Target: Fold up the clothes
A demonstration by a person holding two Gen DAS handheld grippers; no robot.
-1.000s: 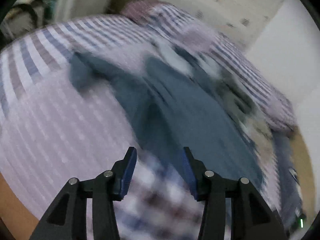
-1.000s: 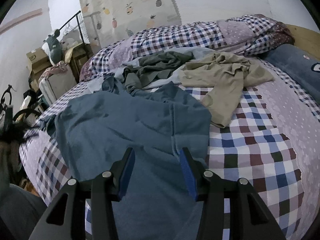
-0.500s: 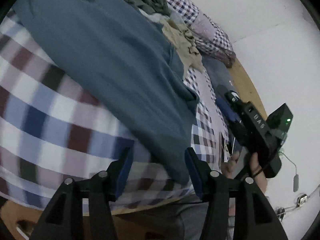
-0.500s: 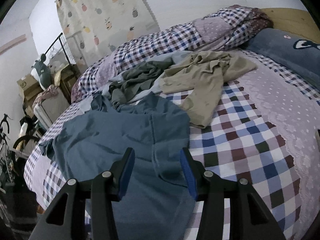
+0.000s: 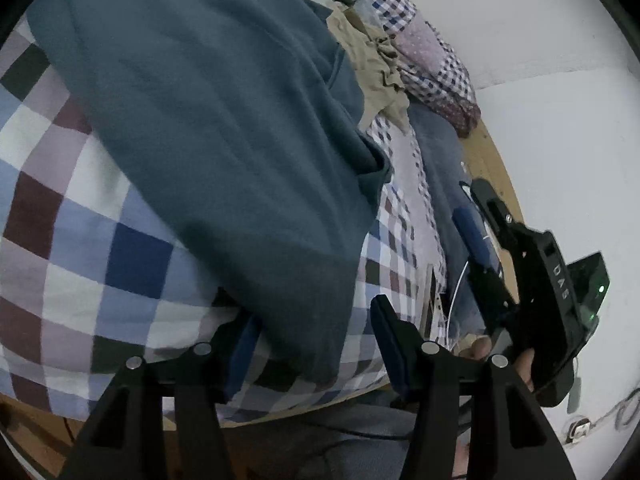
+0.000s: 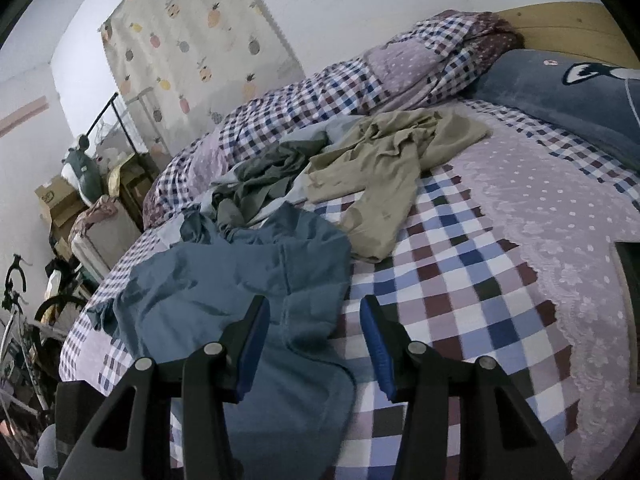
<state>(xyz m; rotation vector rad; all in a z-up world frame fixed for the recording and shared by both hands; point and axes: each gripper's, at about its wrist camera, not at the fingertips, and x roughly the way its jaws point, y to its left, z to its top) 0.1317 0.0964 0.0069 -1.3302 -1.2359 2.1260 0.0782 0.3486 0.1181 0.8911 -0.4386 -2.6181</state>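
A blue garment [image 5: 224, 128] lies spread on the checked bedspread [image 5: 80, 240]. Its lower hem hangs over the bed's near edge, between the fingers of my left gripper [image 5: 316, 340], which is open with the cloth not pinched. In the right wrist view the same blue garment [image 6: 240, 280] lies rumpled. My right gripper [image 6: 316, 336] is open just above the garment's right edge, holding nothing. In the left wrist view the right gripper [image 5: 478, 216] shows at the right, held by a hand [image 5: 524, 364].
A tan garment [image 6: 380, 168] and a grey-green one [image 6: 264, 184] lie heaped further up the bed. A navy pillow [image 6: 580, 100] rests by the wooden headboard [image 6: 560, 24]. Boxes, a rack and a bicycle stand at the left beyond the bed.
My left gripper has swung down to the bed's near edge and closed in on the blue hem. My right gripper has shifted right, so the garment's right edge now lies under it.
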